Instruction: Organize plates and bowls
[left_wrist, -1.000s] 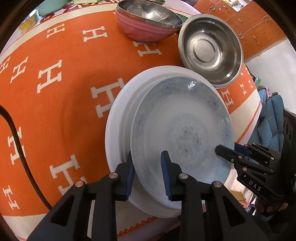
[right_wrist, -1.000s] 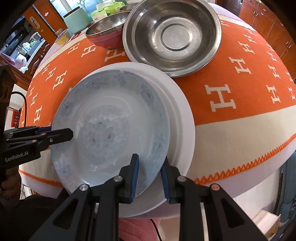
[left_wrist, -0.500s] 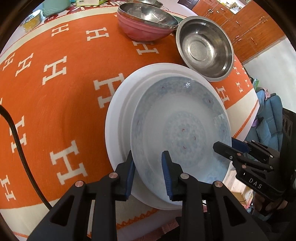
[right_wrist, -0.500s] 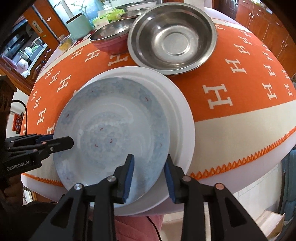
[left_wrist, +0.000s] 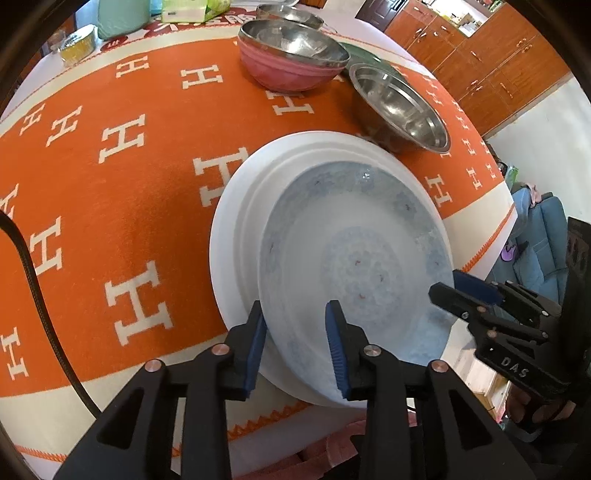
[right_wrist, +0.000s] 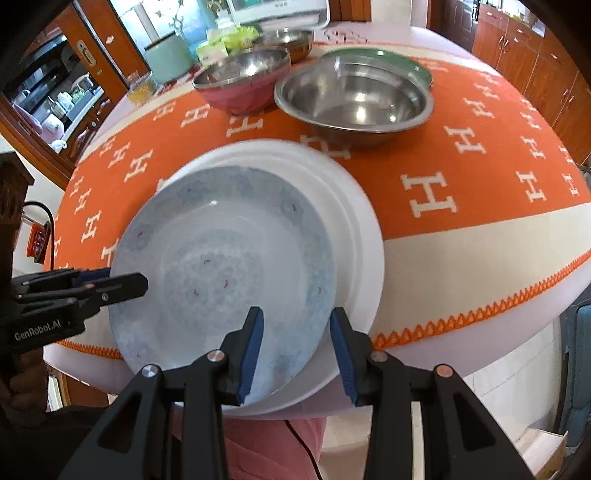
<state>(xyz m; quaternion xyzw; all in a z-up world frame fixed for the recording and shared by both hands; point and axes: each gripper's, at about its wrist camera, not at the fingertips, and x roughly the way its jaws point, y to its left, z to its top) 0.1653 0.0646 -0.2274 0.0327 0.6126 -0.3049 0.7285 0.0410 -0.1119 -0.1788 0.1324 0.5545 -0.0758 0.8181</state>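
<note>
A pale blue patterned plate lies in a larger white plate at the table's near edge. My left gripper straddles the blue plate's near rim. Its jaws are opening, and the pads stand clear of the rim on both sides. My right gripper straddles the same rim further right, open, with both plates' edges between its fingers. Each gripper shows in the other's view: the right gripper and the left gripper, both at the plate's edge.
A steel bowl sits behind the plates on a green plate. A pink bowl holding a steel bowl stands further back. An orange patterned cloth covers the table. A black cable runs on the left.
Both grippers' jaws have widened around the blue plate's rim. Both hands have drawn back and up a little, so more of the far table shows. The plates stay where they were.
</note>
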